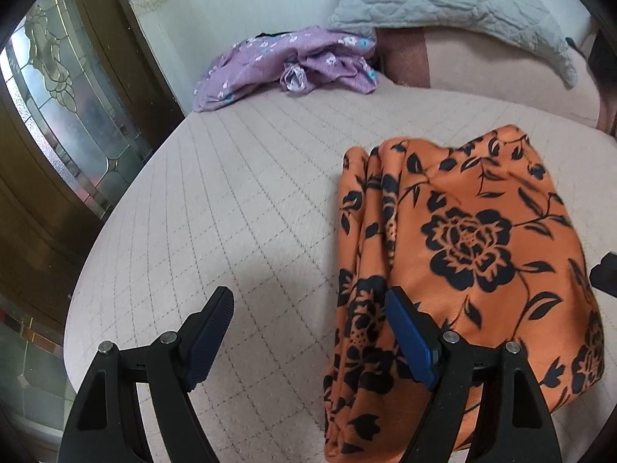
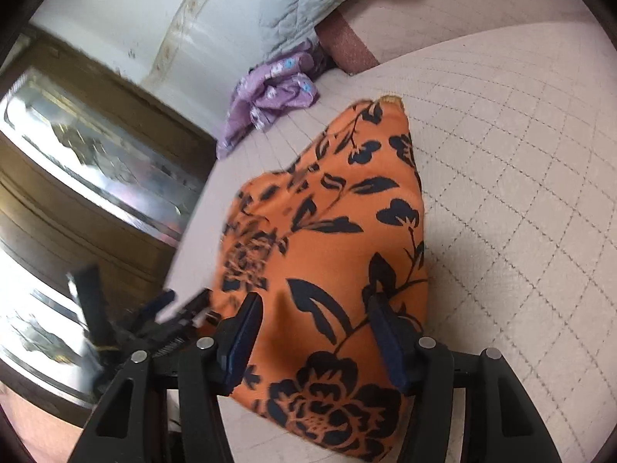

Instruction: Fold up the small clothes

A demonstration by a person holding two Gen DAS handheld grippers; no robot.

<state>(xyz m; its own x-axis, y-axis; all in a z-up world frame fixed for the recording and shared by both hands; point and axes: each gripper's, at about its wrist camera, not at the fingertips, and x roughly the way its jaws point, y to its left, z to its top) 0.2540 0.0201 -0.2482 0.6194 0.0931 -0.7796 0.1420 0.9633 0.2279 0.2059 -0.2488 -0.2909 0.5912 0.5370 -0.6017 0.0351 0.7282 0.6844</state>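
**Op A:** In my left wrist view, the left gripper (image 1: 308, 332) hangs with its jaws spread wide and nothing between them. The orange satin-like garment with black flower print (image 1: 462, 254) lies on the pale quilted bed cover (image 1: 231, 200), to the right of my fingers. Its gathered, pleated edge runs just past the right pad; that pad overlaps the cloth in the picture, though I can't tell whether it touches. The left pad sits over bare cover.

**Op B:** Which way does its long axis run?

**Op A:** Roughly away from me, from the near edge of the bed towards the grey quilted pillow (image 1: 455, 7). A crumpled lilac floral garment (image 1: 285, 65) lies well apart, by the wall.

**Op B:** And the right wrist view?

**Op A:** There the right gripper (image 2: 314, 332) straddles the near end of the same orange garment. The cloth passes between the two pads, but I see gaps on both sides, so I judge the jaws are apart, not pinching. The far corner points away, towards the pillow. The left gripper shows blurred at lower left.

**Op B:** So the right hand is nearer?

**Op A:** I'd say so; it's already over the cloth, while the left must shift rightwards.
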